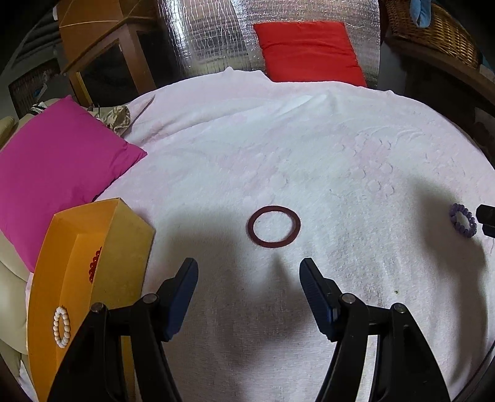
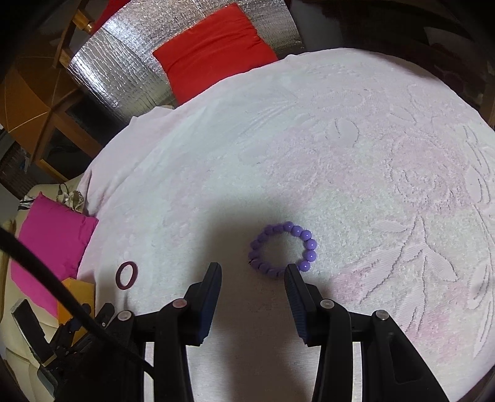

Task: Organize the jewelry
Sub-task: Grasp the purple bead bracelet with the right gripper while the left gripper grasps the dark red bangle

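A dark red bangle (image 1: 274, 226) lies flat on the pale pink towel, just ahead of my open, empty left gripper (image 1: 248, 266). It also shows in the right wrist view (image 2: 126, 275) at the left. A purple bead bracelet (image 2: 282, 249) lies just ahead of my open, empty right gripper (image 2: 253, 269); the right fingertip (image 2: 290, 272) is at its near edge. The bracelet also shows in the left wrist view (image 1: 463, 220) at far right. An orange box (image 1: 77, 247) at the left holds a white bead bracelet (image 1: 62, 327) and a red bead bracelet (image 1: 94, 263).
A magenta cushion (image 1: 58, 164) lies left of the towel (image 1: 309, 148), beyond the box. A red cushion (image 1: 309, 51) leans on a silver foil sheet (image 1: 210, 34) at the back. A wooden cabinet (image 1: 102, 46) stands back left, a wicker basket (image 1: 433, 27) back right.
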`<state>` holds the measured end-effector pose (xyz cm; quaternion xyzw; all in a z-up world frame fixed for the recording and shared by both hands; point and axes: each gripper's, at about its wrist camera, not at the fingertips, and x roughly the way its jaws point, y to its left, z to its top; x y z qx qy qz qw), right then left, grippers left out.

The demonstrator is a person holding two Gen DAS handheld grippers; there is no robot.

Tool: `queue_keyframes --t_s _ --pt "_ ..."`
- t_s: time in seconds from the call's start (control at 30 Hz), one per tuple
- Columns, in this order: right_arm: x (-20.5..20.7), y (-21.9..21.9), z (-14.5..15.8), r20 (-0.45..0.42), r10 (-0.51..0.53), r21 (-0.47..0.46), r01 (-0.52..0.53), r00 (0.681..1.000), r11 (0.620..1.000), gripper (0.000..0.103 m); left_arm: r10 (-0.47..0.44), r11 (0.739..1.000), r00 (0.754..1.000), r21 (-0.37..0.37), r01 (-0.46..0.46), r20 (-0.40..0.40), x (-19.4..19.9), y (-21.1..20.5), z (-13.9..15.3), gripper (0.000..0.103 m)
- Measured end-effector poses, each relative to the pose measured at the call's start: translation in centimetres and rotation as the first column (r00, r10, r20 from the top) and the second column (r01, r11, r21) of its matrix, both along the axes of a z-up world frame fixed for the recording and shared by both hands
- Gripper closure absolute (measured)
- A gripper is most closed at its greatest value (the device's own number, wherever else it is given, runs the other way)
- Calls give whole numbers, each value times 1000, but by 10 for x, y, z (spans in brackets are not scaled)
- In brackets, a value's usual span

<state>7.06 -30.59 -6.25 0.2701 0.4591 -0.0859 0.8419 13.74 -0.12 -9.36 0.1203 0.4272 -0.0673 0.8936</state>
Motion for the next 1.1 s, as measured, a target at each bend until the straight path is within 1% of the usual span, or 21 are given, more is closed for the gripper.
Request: queue_keyframes --t_s 0.07,0.23,0.37,0.47,0.63,0.7,0.73,0.83,0.87,0.97,1.1 --pt "-1 -4 0 -2 -6 6 6 1000 1000 58 11 1000 1000 -12 -11 -10 4 7 -1 34" --pt "-5 -25 -6 -14 -43 59 44 999 997 58 52 997 998 -54 -55 -43 16 32 -3 34" --pt "-8 -41 -14 -33 -90 98 93 995 991 58 84 994 995 -61 -88 -59 22 45 -7 34" --pt "-7 -46 -16 -33 -117 80 119 993 990 58 72 994 995 -79 -78 -74 24 46 -9 34" --pt "1 -41 -22 -45 -109 59 111 993 992 58 51 993 996 -99 -58 -76 25 48 -9 34" --pt "6 -35 -25 -55 -89 38 92 994 995 58 47 993 996 -107 -55 -77 27 50 -10 34" --pt "8 -33 -27 -62 -85 20 87 994 996 61 45 992 996 -111 -54 -78 28 51 -11 34" --pt "11 -28 -29 -66 -88 -60 84 994 995 72 36 990 997 -135 -45 -73 32 51 -12 34" --pt "11 -26 -29 -67 -87 -81 81 994 993 77 32 989 997 -141 -42 -71 33 50 -12 34" --pt "11 -16 -29 -71 -86 -166 74 994 983 83 6 985 998 -172 -17 -66 38 43 -13 34" --pt "15 4 -29 -75 -48 -294 24 996 956 85 -20 982 998 -189 7 -64 50 31 -19 35"
